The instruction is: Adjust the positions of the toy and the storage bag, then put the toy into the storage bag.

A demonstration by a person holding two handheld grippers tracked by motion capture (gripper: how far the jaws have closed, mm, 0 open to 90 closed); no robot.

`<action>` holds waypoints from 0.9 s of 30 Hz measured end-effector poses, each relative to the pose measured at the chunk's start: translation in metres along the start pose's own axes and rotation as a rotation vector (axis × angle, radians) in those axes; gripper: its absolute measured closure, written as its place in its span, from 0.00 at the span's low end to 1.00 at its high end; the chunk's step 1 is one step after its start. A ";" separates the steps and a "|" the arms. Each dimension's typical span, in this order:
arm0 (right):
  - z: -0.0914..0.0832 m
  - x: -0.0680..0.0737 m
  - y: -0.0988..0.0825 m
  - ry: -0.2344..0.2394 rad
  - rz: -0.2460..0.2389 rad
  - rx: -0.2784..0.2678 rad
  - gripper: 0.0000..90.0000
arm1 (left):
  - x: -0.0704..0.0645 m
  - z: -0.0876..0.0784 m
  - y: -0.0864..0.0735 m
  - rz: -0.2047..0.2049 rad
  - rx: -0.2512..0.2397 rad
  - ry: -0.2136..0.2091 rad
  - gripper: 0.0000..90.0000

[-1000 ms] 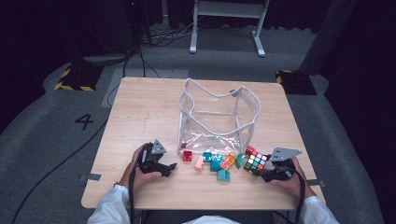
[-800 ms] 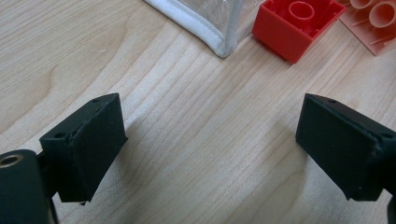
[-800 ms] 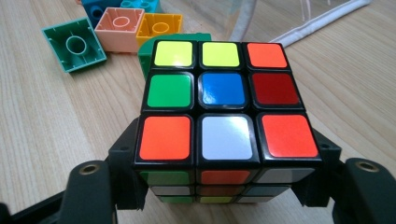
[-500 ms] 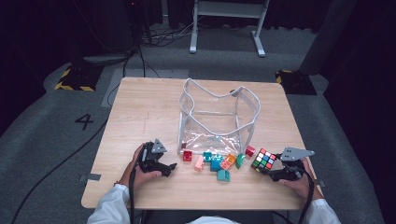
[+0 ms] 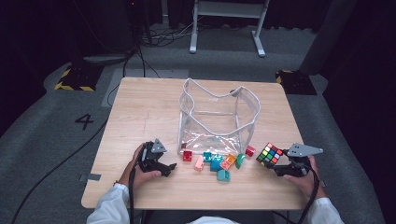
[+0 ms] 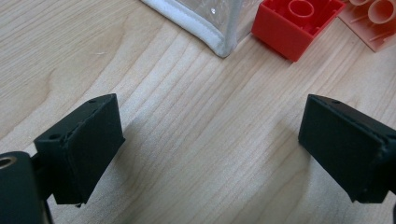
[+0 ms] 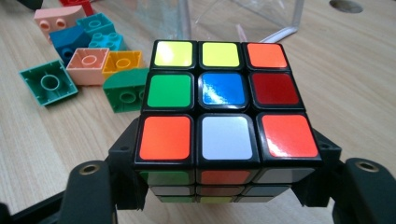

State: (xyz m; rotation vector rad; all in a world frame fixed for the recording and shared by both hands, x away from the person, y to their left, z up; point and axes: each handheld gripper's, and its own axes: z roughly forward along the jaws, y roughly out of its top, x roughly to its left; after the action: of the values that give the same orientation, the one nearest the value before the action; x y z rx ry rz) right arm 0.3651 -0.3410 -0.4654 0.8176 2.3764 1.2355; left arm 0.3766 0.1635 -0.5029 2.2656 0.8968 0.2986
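Clear plastic bag (image 5: 219, 114) with white trim stands open mid-table (image 5: 140, 107), its near edge just behind a loose row of toy bricks: red brick (image 5: 187, 156), pink brick (image 5: 199, 163), teal bricks (image 5: 215, 161), orange brick (image 5: 228, 161), green brick (image 5: 240, 160), small red brick (image 5: 250, 150). Off the table: black cables (image 5: 154, 37), white metal stand (image 5: 229, 23), yellow-black striped block (image 5: 74, 77), "4" floor marking (image 5: 86, 122).

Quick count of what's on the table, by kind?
Bag: 1
Cube: 1
Blocks: 9 at least (2 red, 1 pink, 1 salmon, 1 yellow, 2 green, 2 or more teal, which sit too close together to split)
Total: 11 at least
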 end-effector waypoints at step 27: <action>-0.047 -0.043 0.100 -0.117 -0.025 -0.152 0.37 | 0.001 0.000 0.001 0.008 0.002 0.006 0.06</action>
State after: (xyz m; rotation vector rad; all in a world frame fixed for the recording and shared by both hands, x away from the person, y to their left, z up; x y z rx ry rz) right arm 0.4068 -0.3522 -0.3553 0.7871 2.1651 1.3026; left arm 0.3774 0.1637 -0.5026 2.2719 0.8925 0.3081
